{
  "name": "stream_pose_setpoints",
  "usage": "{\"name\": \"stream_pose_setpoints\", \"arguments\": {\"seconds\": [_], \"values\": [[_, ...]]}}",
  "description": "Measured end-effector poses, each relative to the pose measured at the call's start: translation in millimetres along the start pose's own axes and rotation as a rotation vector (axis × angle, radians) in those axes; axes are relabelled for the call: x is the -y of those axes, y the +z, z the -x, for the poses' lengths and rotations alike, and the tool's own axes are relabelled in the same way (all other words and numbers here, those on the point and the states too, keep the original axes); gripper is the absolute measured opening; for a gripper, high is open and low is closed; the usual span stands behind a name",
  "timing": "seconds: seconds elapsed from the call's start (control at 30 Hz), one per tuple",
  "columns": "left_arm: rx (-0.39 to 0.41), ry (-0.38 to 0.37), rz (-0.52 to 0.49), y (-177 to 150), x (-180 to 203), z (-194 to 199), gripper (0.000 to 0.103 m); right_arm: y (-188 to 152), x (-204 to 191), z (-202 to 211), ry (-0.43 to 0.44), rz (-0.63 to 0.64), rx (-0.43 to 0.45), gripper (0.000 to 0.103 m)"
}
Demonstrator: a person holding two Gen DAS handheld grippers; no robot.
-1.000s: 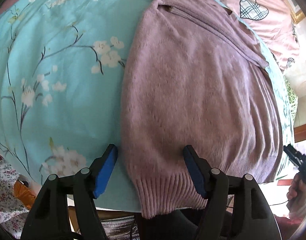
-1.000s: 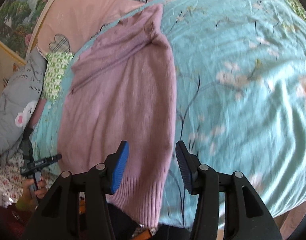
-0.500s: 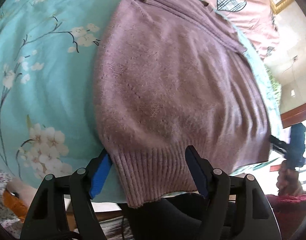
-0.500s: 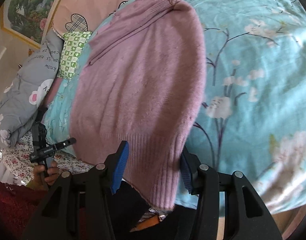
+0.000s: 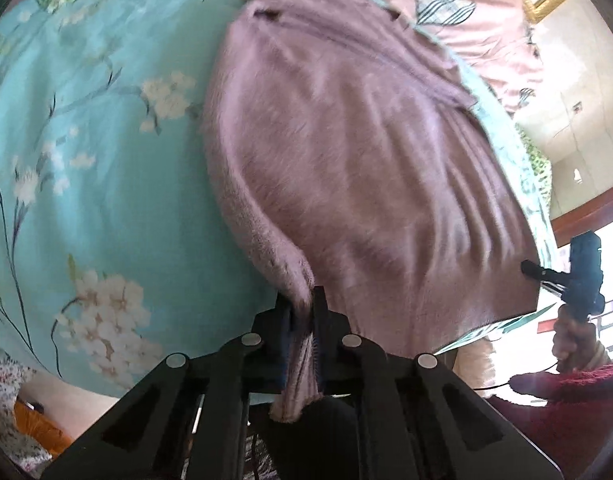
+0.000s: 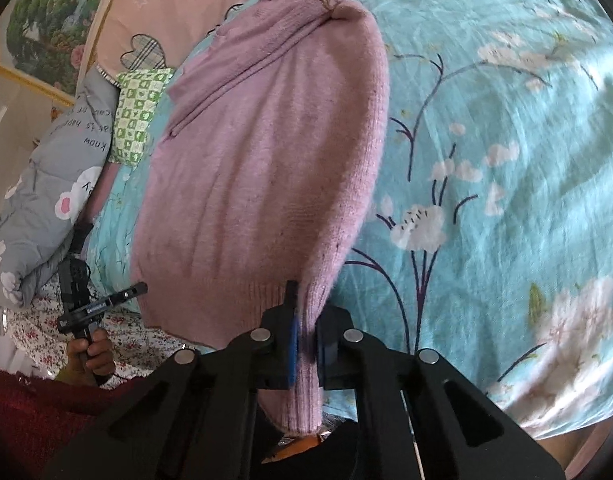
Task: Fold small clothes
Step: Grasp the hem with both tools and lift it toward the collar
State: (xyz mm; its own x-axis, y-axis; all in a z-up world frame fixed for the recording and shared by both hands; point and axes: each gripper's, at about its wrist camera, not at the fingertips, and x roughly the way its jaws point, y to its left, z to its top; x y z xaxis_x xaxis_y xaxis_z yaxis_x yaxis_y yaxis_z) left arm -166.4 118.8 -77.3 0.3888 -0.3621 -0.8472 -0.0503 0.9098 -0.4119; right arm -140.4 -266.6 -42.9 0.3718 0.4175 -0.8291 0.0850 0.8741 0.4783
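Note:
A mauve knitted sweater [image 5: 358, 160] lies lengthwise on a turquoise floral bedsheet [image 5: 86, 184], its ribbed hem hanging over the near edge of the bed. My left gripper [image 5: 302, 312] is shut on the hem's left corner, with ribbed fabric bunched between the blue pads. In the right wrist view the same sweater [image 6: 266, 168] fills the middle, and my right gripper [image 6: 304, 320] is shut on the hem's right corner. The pinched ribbing hangs down between both pairs of fingers. Folded sleeves lie across the sweater's far end.
A pink pillow with plaid hearts [image 6: 154, 12] lies beyond the collar, with a green checked cloth [image 6: 136, 116] and a grey quilt [image 6: 46, 184] beside it. The person's hand holds the other gripper's handle [image 6: 86, 344] at the bed edge. Turquoise bedsheet [image 6: 506, 160] stretches to the right.
Both grippers went from open around the hem corners to shut on them. The hem is now bunched and pulled up into folds at each corner.

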Motion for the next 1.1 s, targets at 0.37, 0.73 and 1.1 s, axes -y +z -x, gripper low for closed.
{"name": "stream_pose_setpoints", "arguments": {"seconds": [0.37, 0.73, 1.1], "values": [[0.159, -0.099, -0.01, 79, 19, 44, 0.004, 59, -32, 24, 0.141, -0.019, 0.118, 0.007], [0.258, -0.192, -0.061, 233, 9, 42, 0.004, 159, -51, 33, 0.138, -0.105, 0.303, 0.007], [0.306, -0.076, -0.048, 371, 15, -34, 0.003, 325, -11, -36, 0.131, -0.155, 0.376, 0.007]]}}
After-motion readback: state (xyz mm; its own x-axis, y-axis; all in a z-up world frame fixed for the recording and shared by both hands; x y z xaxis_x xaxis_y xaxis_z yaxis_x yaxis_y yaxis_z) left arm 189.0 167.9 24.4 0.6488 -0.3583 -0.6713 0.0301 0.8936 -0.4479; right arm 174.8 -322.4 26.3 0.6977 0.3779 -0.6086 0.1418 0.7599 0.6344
